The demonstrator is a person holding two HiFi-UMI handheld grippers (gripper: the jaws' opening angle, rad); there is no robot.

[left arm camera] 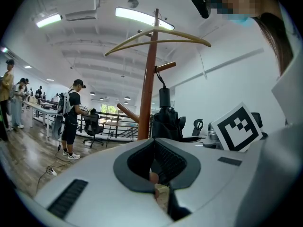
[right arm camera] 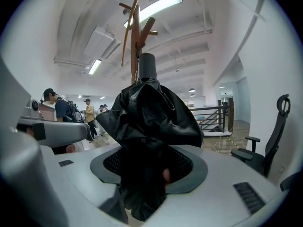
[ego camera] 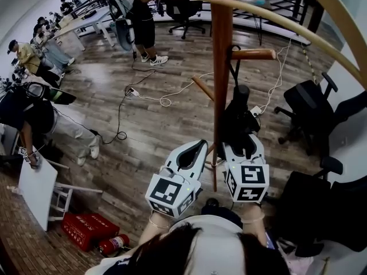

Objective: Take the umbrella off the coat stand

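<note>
- Head view: the coat stand point(ego camera: 221, 67) rises straight ahead, a brown wooden post standing on the plank floor point(ego camera: 172, 119).
- The black umbrella point(ego camera: 237, 116) is folded and hangs close against the right side of the post. Its strap is looped over a short wooden peg point(ego camera: 252, 54).
- The right hand-held gripper point(ego camera: 243, 144) is up at the umbrella's lower end, jaws spread wide with the bunched black cloth between them.
- In the right gripper view, the cloth drops through the middle of the gap. Ribbed pad shows bare on both sides of it, so there is no squeeze on it.
- The left hand-held gripper point(ego camera: 200, 145) sits just left of the post, side by side with the right one. Its jaw tips are pressed together with nothing between them.
- In the left gripper view, the post and the hanging umbrella stand just beyond those closed tips, not touching them.
- Around the stand, a black office chair point(ego camera: 307, 105) is off to the right and a white cable point(ego camera: 166, 99) trails across the floor. A person point(ego camera: 140, 22) stands further back, and a red box point(ego camera: 86, 228) lies at lower left.
</note>
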